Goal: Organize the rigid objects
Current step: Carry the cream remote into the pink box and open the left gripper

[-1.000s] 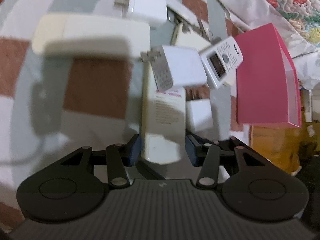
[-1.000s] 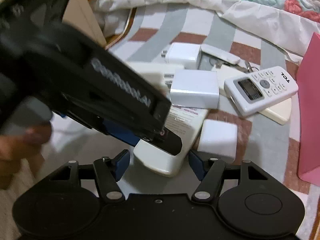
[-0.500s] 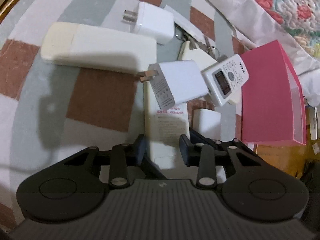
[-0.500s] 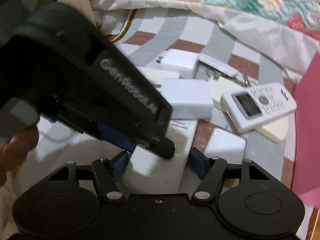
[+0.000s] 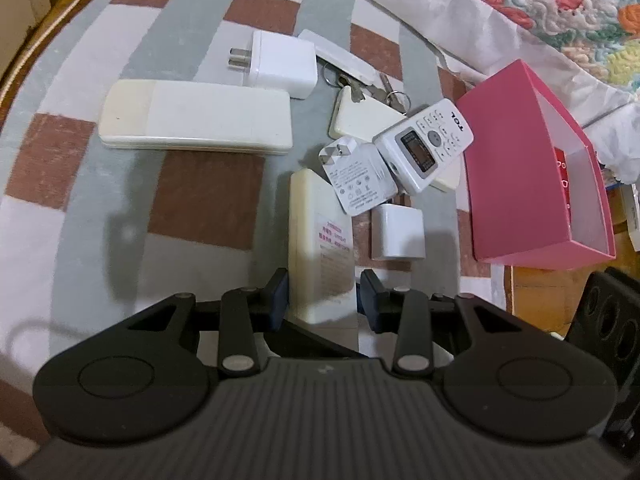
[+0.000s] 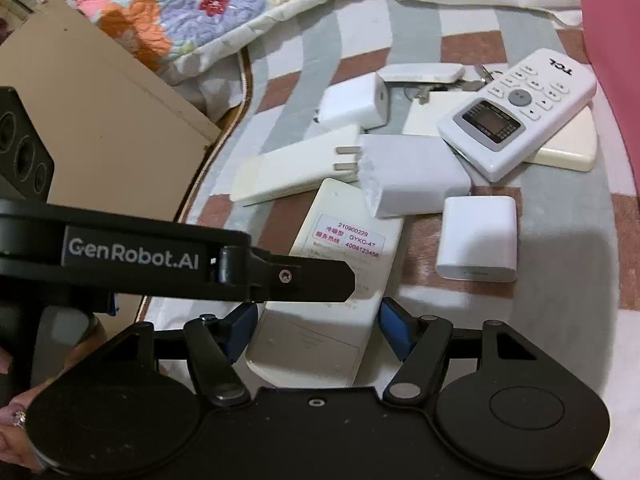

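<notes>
A cream remote [image 5: 320, 216], back sticker up, lies on the checked bedcover with its near end raised and tilted. My left gripper [image 5: 325, 296] is shut on that end, both blue pads against it. In the right wrist view one left finger [image 6: 312, 278] crosses the cream remote [image 6: 344, 240]. My right gripper [image 6: 318, 326] straddles the same end, open, its pads just beside the long edges. A pronged white charger [image 5: 360, 182] leans off the remote's far end against a white TCL remote [image 5: 426, 144]. A pink box [image 5: 532, 184] stands open at the right.
A long white remote [image 5: 196, 114], a second charger [image 5: 280, 62], a small white cube [image 5: 396, 232], keys [image 5: 384, 90] and a flat cream piece [image 5: 360, 120] lie close together. A cardboard box [image 6: 100, 120] stands left. A quilt [image 5: 560, 0] borders the back. A hand [image 6: 16, 420] shows low left.
The left jaws narrowed onto the cream remote and lifted its near end. The pronged charger slid off toward the TCL remote. The right gripper rolled and came closer around the remote's end.
</notes>
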`<act>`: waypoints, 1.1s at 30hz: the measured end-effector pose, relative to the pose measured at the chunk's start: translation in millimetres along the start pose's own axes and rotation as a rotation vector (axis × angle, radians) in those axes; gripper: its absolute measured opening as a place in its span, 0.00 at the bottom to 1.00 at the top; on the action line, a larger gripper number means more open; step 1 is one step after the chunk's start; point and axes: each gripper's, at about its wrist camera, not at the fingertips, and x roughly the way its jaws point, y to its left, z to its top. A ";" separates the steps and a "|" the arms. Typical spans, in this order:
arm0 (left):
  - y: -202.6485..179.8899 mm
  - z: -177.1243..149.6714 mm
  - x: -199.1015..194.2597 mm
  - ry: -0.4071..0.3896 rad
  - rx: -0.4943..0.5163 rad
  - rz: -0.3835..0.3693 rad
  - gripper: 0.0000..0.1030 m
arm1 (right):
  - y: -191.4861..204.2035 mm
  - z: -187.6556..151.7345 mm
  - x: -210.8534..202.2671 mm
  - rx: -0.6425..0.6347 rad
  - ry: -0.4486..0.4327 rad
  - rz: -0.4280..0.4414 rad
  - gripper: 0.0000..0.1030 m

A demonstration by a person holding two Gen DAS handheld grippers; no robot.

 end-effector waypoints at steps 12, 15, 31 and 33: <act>-26.8 -18.5 -61.2 -0.144 0.034 -0.041 0.32 | 30.5 -0.2 -59.6 -0.209 -0.135 0.015 0.67; -42.1 -20.3 -69.9 -0.164 0.051 -0.048 0.31 | 28.4 -1.7 -80.1 -0.233 -0.168 0.007 0.67; -186.9 0.1 -77.9 -0.144 0.319 -0.055 0.23 | -18.1 24.0 -186.4 -0.194 -0.304 -0.118 0.66; -204.8 2.5 -75.5 -0.143 0.339 -0.074 0.23 | -26.7 29.9 -201.6 -0.193 -0.309 -0.141 0.66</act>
